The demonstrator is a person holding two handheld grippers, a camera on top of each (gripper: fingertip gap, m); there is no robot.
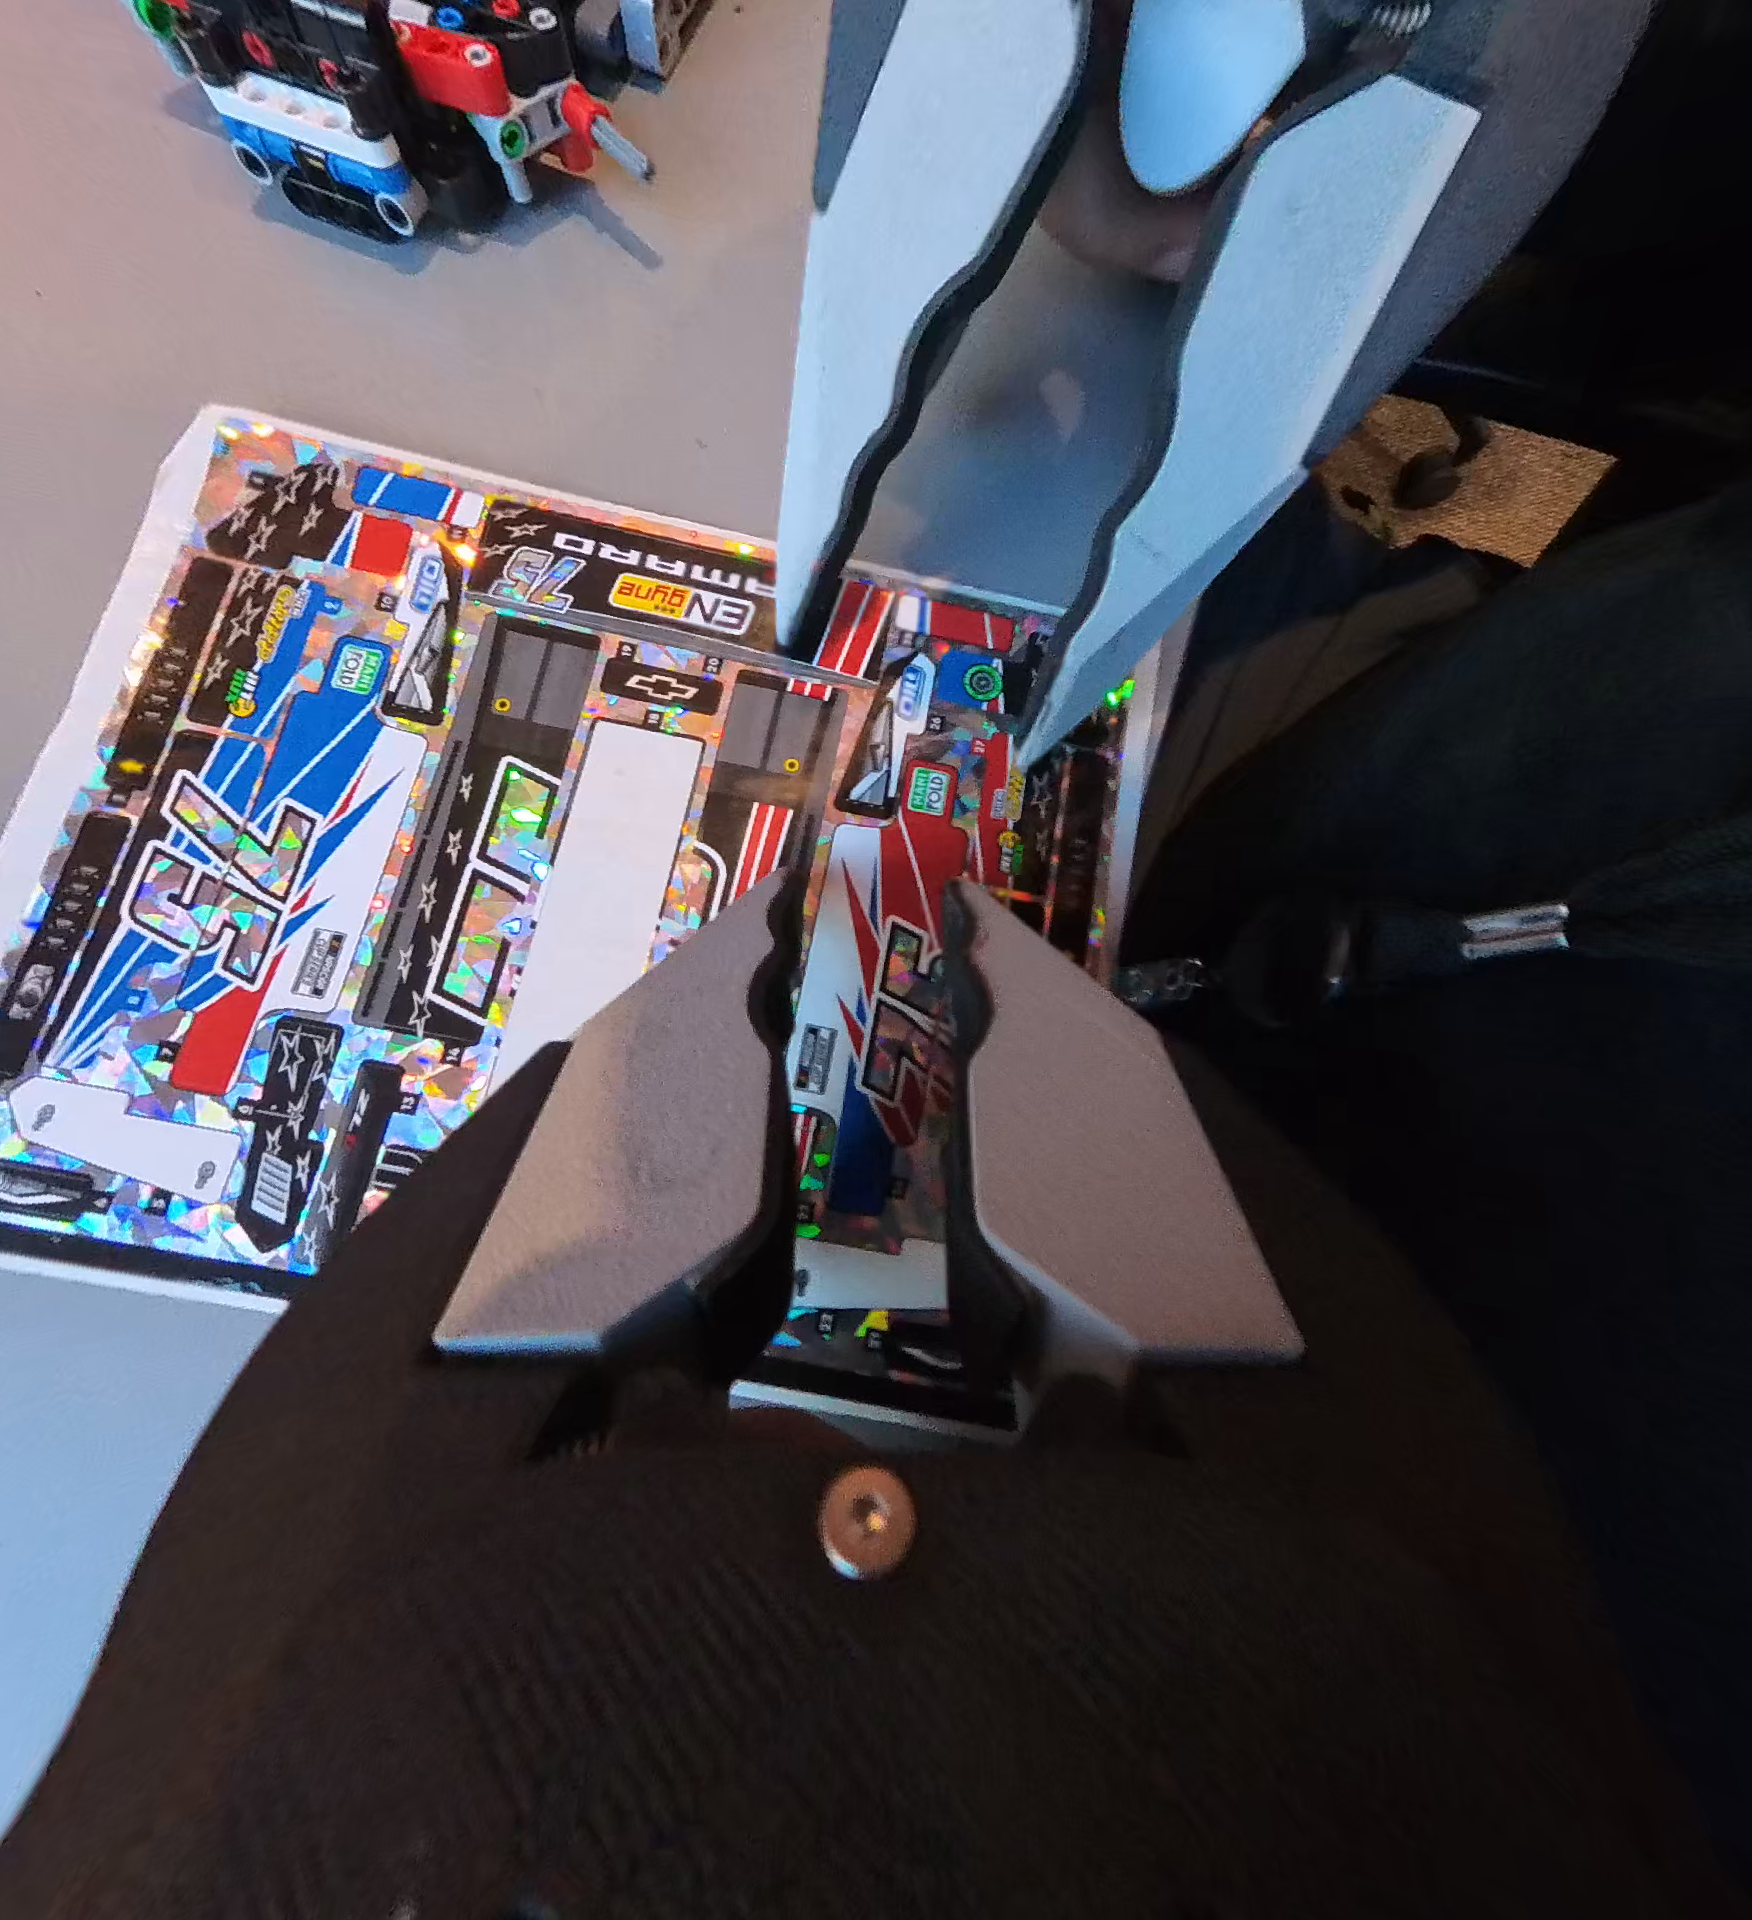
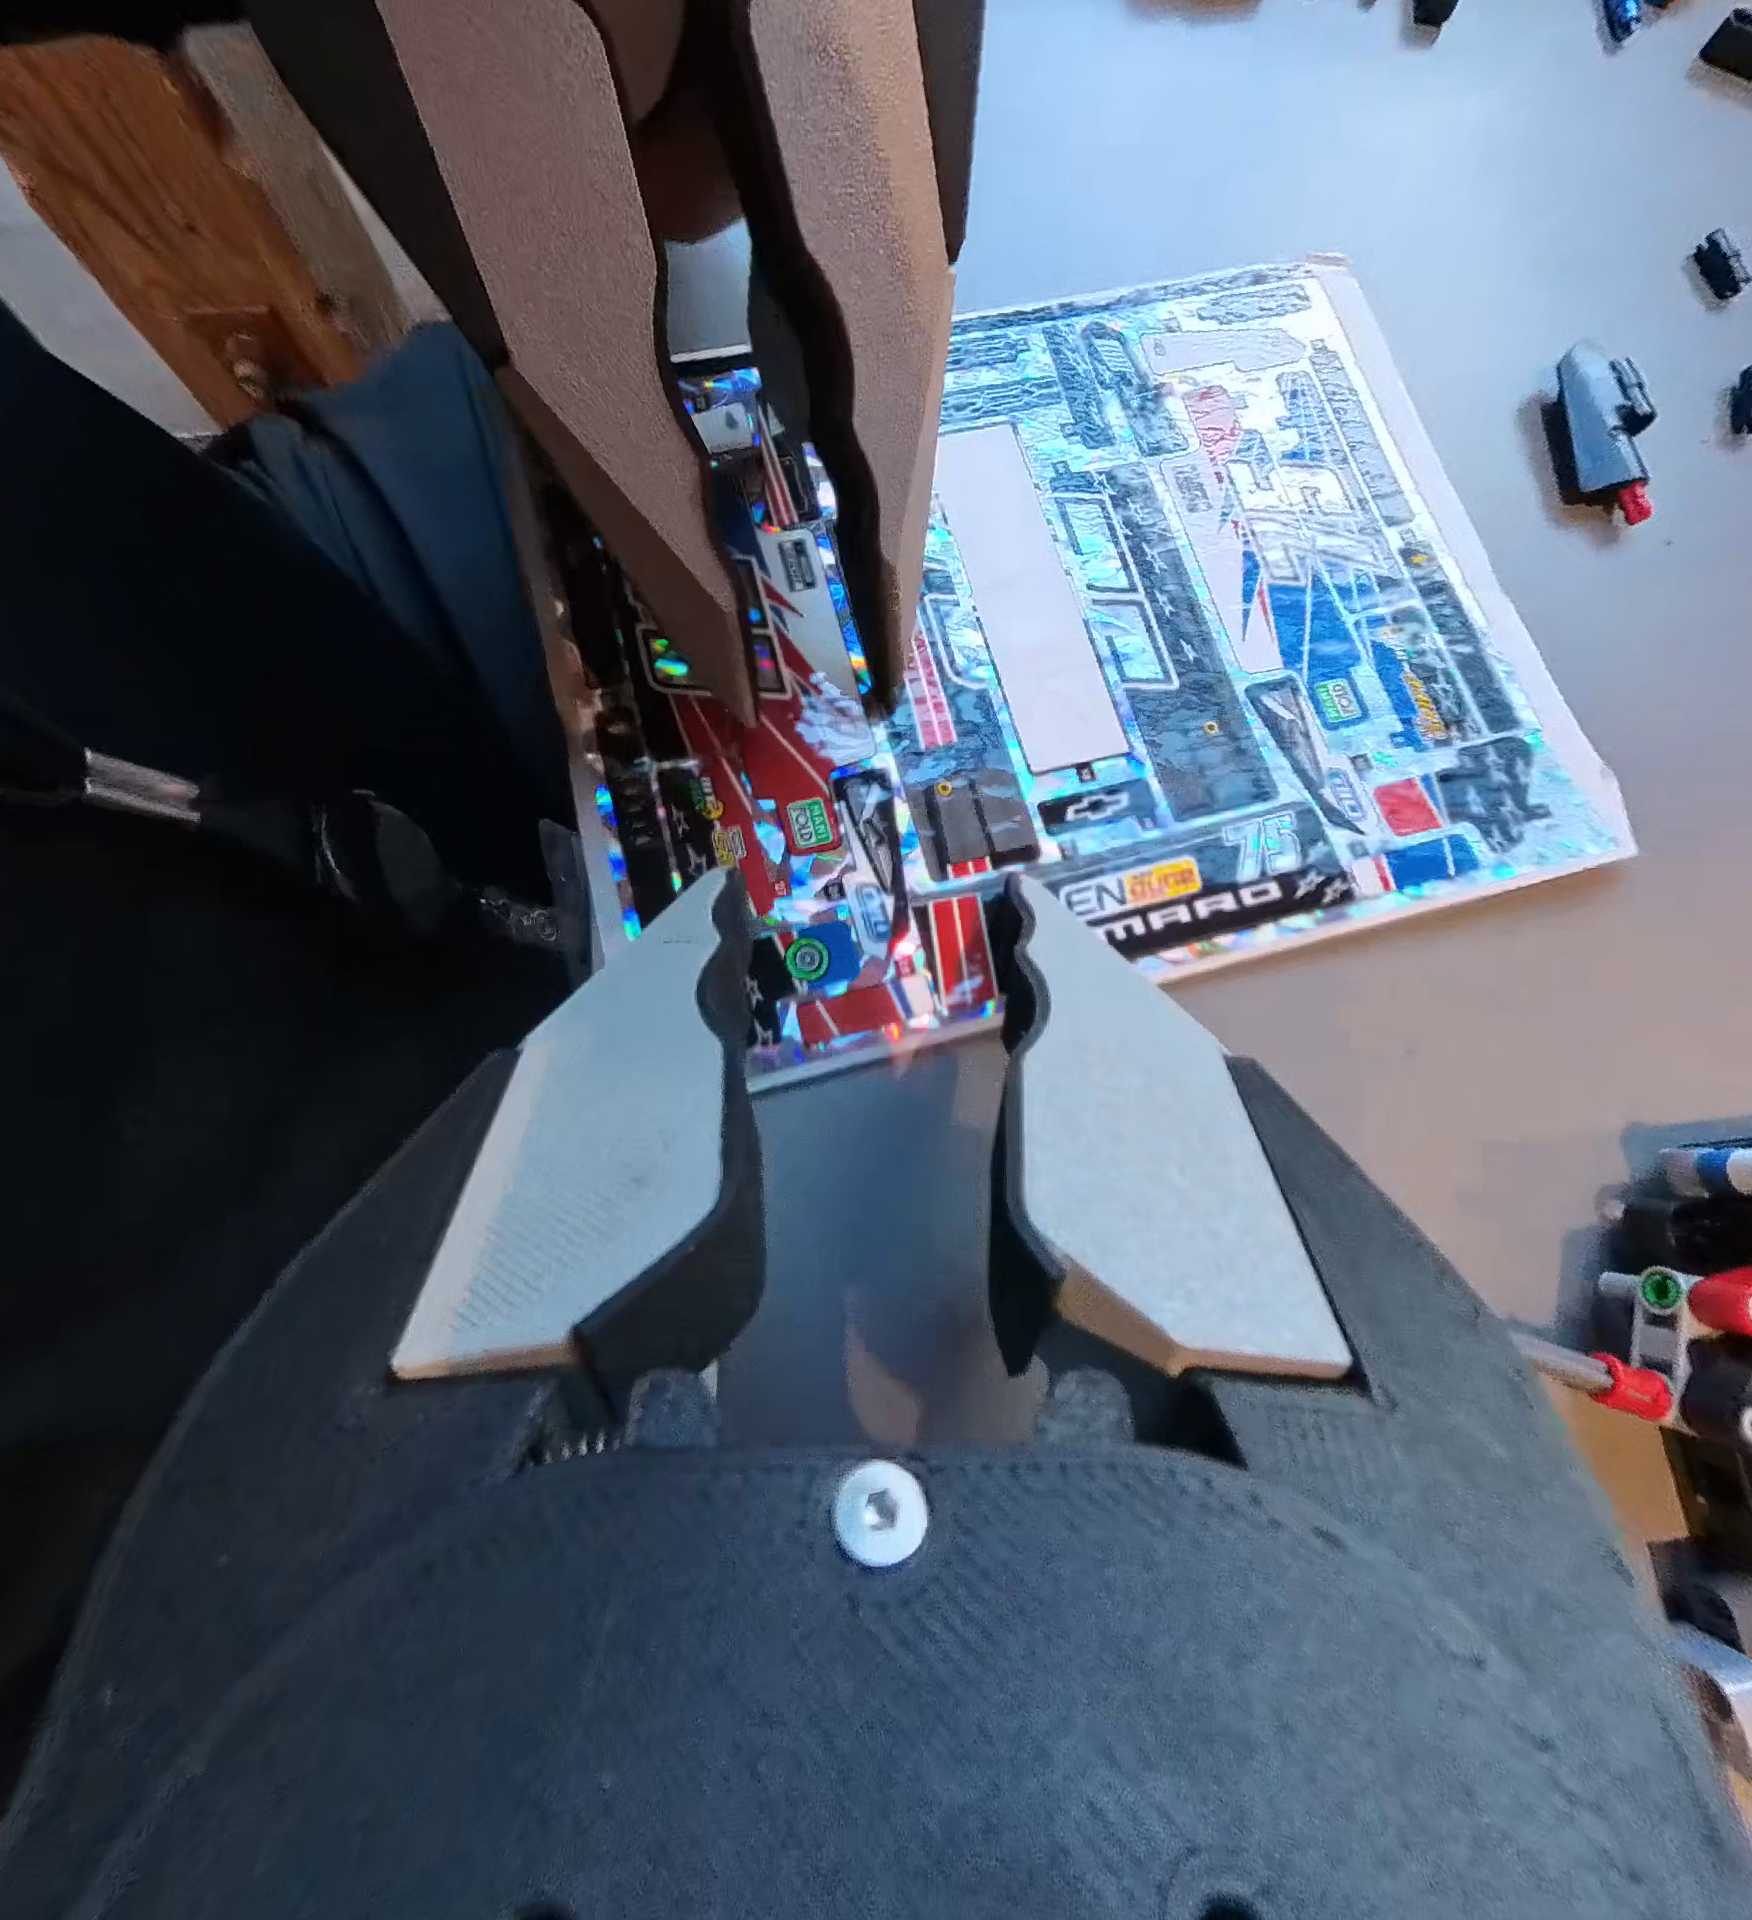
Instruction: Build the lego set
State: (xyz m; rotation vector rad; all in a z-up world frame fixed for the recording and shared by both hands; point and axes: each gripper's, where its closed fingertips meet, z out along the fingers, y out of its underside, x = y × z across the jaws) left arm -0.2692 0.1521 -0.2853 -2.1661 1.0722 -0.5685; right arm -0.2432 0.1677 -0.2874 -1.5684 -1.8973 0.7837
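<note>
A holographic sticker sheet (image 1: 332, 831) lies flat on the grey table, near its edge; it also shows in the right wrist view (image 2: 1215, 623). My left gripper (image 1: 872, 904) is open with a narrow gap, its tips low over the red-and-white stickers at the sheet's edge; it enters the right wrist view (image 2: 815, 712) from the top. My right gripper (image 2: 867, 914) is shut on a flat dark glossy panel (image 2: 861, 1164), held over the sheet's corner. In the left wrist view this gripper (image 1: 913, 696) comes down from the top with the panel (image 1: 1007, 468) between its fingers.
A partly built black, red, blue and white lego car (image 1: 384, 104) stands beyond the sheet, also in the right wrist view (image 2: 1745, 1351). Several small dark loose pieces (image 2: 1599, 436) lie on the table. A person's dark clothing (image 1: 1578, 935) is past the table edge. Only a small space, under 4 cm, lies between the two pairs of fingers.
</note>
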